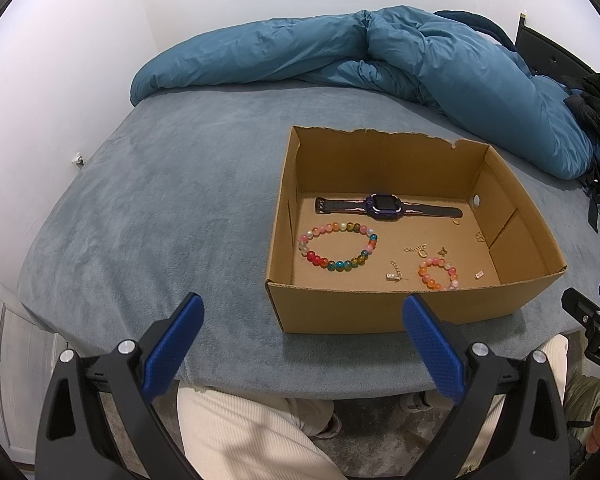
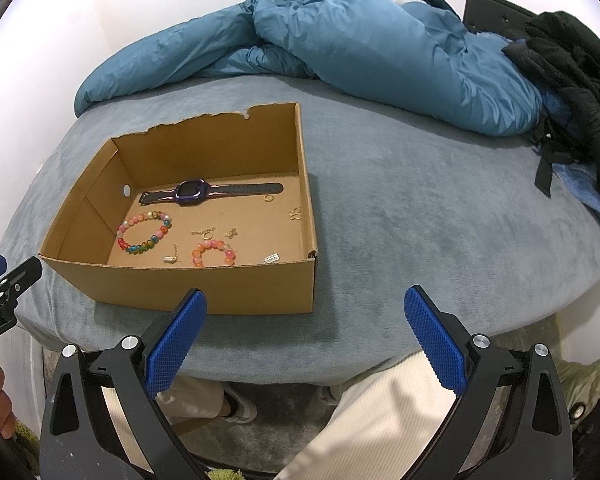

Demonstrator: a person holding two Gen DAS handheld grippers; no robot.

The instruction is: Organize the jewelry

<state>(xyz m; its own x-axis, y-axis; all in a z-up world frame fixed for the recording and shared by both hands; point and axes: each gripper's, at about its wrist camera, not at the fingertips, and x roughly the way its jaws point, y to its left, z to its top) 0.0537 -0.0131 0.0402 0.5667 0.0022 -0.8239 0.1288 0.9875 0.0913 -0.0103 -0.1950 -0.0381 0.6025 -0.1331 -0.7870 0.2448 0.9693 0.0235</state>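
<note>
**Both claws wait at the box**

Grey bed carries a cardboard box holding watch, big bead bracelet, small bracelet and tiny charms. Left claw and right claw hover spread wide, empty, near the front wall. Best approach, I'd say: dip over the wall, pinch beads gently.

White letters "DA" on the right gripper, cut-off "Robot.AI" on the left gripper

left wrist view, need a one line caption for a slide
Open left gripper hovers before a cardboard box holding a watch, two bead bracelets and small trinkets.
</note>
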